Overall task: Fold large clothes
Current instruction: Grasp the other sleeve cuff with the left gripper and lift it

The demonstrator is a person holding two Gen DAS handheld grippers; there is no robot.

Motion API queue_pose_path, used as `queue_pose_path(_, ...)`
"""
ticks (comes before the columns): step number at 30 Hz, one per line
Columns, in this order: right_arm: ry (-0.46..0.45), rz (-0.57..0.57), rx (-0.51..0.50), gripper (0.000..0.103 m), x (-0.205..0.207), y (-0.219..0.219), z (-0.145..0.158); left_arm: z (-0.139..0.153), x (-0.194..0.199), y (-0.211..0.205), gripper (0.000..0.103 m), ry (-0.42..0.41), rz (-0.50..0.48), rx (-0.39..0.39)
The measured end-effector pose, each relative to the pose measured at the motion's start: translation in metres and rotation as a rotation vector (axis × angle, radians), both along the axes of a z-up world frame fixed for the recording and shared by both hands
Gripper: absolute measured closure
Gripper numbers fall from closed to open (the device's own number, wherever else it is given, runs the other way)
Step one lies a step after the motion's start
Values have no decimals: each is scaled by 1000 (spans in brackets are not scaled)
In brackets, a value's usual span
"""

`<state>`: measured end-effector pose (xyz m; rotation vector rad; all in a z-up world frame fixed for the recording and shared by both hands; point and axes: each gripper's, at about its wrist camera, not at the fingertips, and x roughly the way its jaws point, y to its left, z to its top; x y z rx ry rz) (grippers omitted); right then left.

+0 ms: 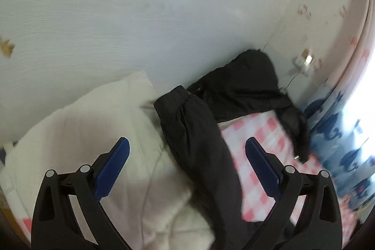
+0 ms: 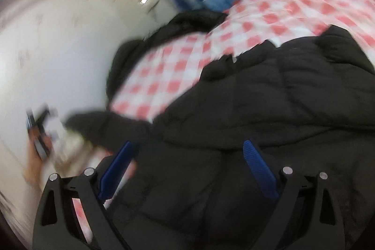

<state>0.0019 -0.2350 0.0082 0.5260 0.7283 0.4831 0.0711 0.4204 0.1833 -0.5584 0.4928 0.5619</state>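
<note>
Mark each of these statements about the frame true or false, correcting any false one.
1. The left claw is shut on the sleeve. False: it is open, holding nothing.
2. The black coat lies on a red-and-white checked sheet. True.
3. The right claw is open over the coat. True.
4. The coat is blue. False: it is black.
5. A cream quilt sits beside the coat's sleeve in the left wrist view. True.
</note>
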Motion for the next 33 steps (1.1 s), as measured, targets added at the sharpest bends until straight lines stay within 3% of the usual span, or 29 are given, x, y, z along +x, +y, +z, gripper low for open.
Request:
queue_pose_path(2, 21, 23, -22, 12, 5, 9, -11, -4, 15, 4, 8, 65, 46, 37)
queue_pose_path(8, 23, -9, 8, 12, 8, -5, -17, -16, 40, 7, 9, 129, 109, 44)
queue_pose_path(10, 31, -17, 22, 12, 9, -10, -19, -16, 44, 8, 40, 122, 89, 59)
queue_pose_path(11, 37, -21, 34, 12, 10, -12, -20, -17, 49, 8, 72, 128, 63, 43)
queue_pose_path(12, 40, -24, 40, 12, 9, -13, -20, -17, 54, 11, 88, 128, 22, 10)
queue_pose_path(14, 36, -35, 51, 12, 10, -17, -18, -12, 58, 8, 97, 106, -11, 10)
queue_pose_path(18, 9, -64, 71, 12, 9, -27, -9, 13, 46, -16, 99, -5, -82, 10)
queue_pose_path(23, -17, -151, 97, 12, 7, -57, 4, 59, 44, -84, 99, -141, -255, 8)
queue_pose_path(27, 10, -221, 172, 12, 9, -87, 1, 93, 47, -158, 99, -230, -424, 8)
queue_pose_path(33, 25, -294, 313, 12, 5, -126, -3, 111, 57, -279, 99, -310, -677, -34)
